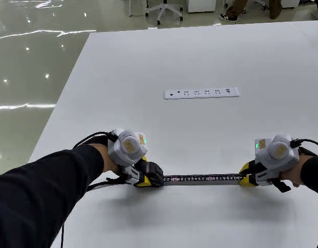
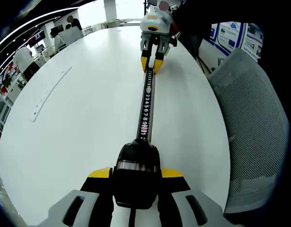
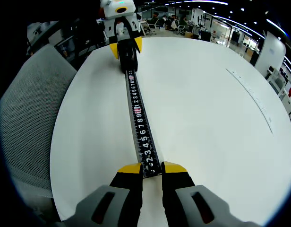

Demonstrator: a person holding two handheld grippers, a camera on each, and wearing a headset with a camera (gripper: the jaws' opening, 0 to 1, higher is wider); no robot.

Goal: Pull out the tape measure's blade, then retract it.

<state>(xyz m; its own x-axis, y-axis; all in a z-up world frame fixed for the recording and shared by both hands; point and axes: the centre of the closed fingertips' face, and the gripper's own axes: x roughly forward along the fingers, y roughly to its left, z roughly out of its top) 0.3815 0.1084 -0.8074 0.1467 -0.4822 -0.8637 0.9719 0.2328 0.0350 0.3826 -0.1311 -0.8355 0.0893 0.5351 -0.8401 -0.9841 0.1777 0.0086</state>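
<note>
A black tape measure case [image 1: 153,174] lies on the white table [image 1: 200,57], with my left gripper [image 1: 144,178] shut on it. In the left gripper view the case [image 2: 137,165] sits between the yellow-tipped jaws. Its dark blade [image 1: 200,179] with white numerals runs out flat along the table to the right. My right gripper [image 1: 245,175] is shut on the blade's end. The right gripper view shows the blade tip [image 3: 151,169] pinched between the yellow tips, and the blade [image 3: 138,118] leading back to the case [image 3: 127,53]. The left gripper view shows the blade [image 2: 146,101] reaching the right gripper [image 2: 150,65].
A white power strip [image 1: 201,93] lies flat further back at the table's middle. The table's left edge drops to a glossy floor [image 1: 30,62]. A grey mesh chair [image 2: 254,127] stands by the near edge. Office chair legs [image 1: 164,10] stand beyond the far edge.
</note>
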